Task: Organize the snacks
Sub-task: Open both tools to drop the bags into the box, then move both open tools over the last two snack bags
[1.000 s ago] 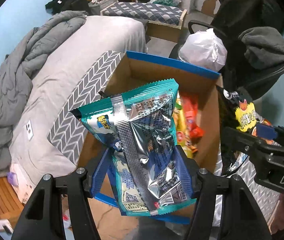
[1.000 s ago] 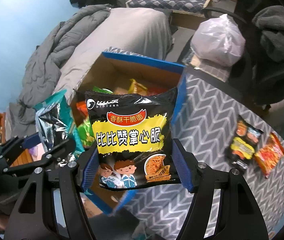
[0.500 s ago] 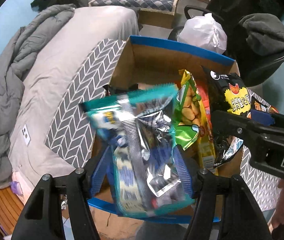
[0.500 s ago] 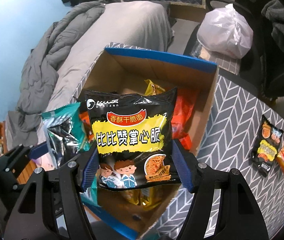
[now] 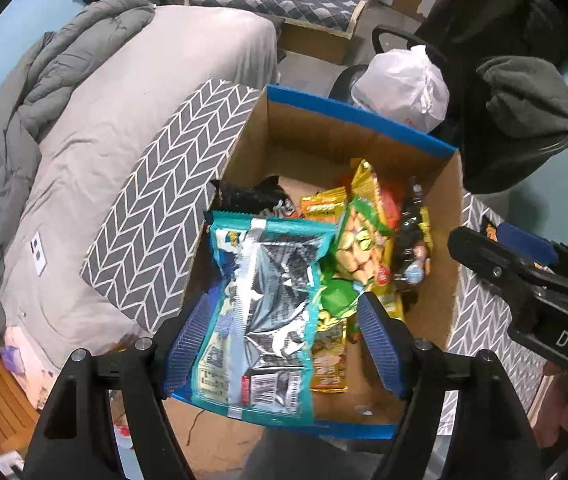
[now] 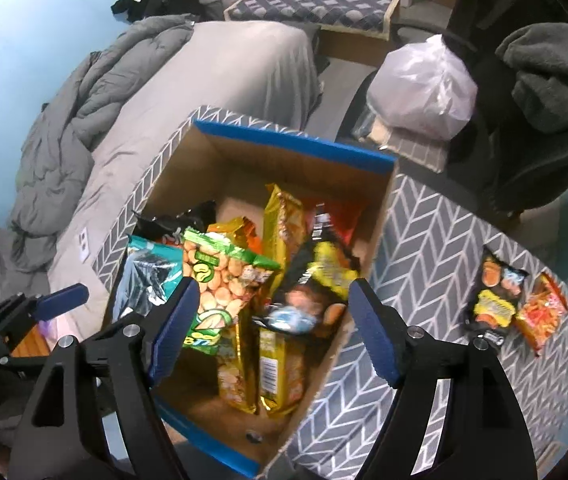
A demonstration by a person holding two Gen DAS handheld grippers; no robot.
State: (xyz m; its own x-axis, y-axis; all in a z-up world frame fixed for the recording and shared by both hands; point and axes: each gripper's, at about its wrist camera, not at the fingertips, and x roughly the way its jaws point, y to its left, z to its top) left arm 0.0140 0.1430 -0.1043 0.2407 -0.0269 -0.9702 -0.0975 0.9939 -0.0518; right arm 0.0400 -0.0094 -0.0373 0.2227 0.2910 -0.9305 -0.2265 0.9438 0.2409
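A blue-rimmed cardboard box [image 6: 292,142] was seen standing on a surface covered in grey herringbone cloth [image 6: 436,240], and both grippers were pointed steeply down over it.

The jaws of the left gripper [image 5: 284,344] were opening. A teal and silver snack bag [image 5: 260,312] was still seen between them; its left edge lay against the left pad, while a clear gap was left to the right pad, so no grip was shown. The bag hung over the near left part of the box.

The jaws of the right gripper [image 6: 272,332] were opening as well and were spread wide. Between and beyond them a black and yellow noodle snack bag [image 6: 316,280] was seen blurred, free of both pads, among the packets in the right part of the box. Beside it, on the left, a green peanut bag [image 6: 220,280] and gold packets [image 6: 280,240] were stacked upright.

Two further snack packets, a black one [image 6: 496,296] and an orange one [image 6: 544,312], were left lying on the cloth to the right, well apart from the box.

A bed with a grey quilt [image 5: 44,92] and a white plastic bag [image 5: 404,84] were visible beyond the box.
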